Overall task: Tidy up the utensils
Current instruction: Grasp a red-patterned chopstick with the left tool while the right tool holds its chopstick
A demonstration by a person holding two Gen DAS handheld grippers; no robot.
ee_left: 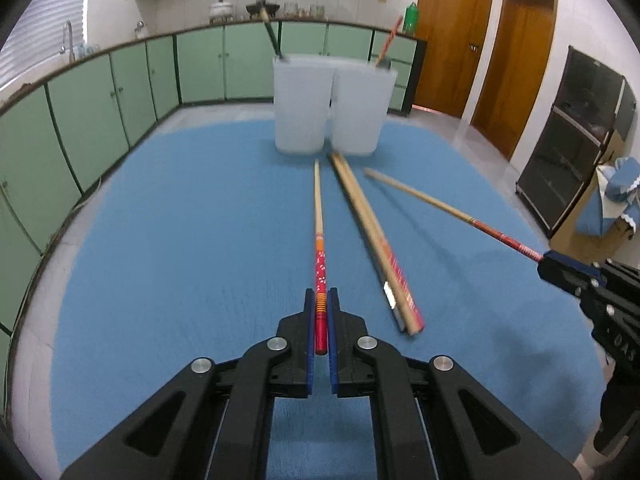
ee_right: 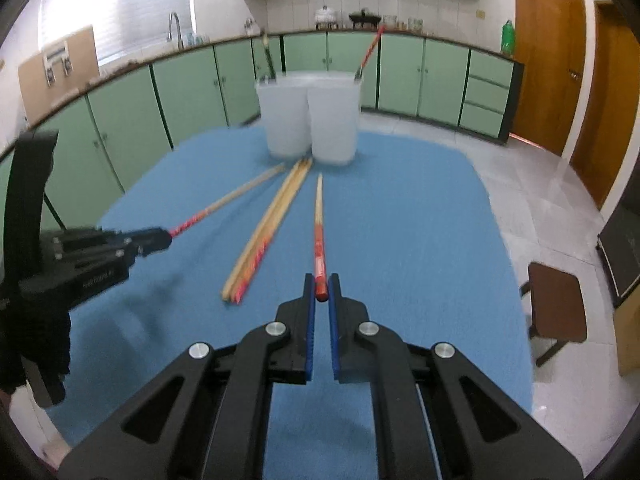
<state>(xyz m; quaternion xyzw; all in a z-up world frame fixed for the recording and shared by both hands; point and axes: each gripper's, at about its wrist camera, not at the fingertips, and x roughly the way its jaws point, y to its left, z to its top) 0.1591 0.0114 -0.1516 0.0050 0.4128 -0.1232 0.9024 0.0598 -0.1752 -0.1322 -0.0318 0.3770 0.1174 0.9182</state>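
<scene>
Chopsticks, two clamped, bundle loose.
Left gripper [ee_left: 321, 304] clamps one chopstick [ee_left: 318, 216]; right gripper [ee_right: 321, 290] clamps another chopstick [ee_right: 319, 216]; bundle [ee_left: 368, 236] between them, containers [ee_left: 332, 104] ahead.

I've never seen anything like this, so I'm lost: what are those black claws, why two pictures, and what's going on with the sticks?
No robot here: a person holds a hand-operated clamp in each hand, each carrying a camera looking along its fingers. One picture comes from the left tool, the other from the right tool. Each is shut on one red-handled chopstick. A bundle of chopsticks lies on the blue cloth. Beyond stand two white cups, each holding a utensil.
</scene>
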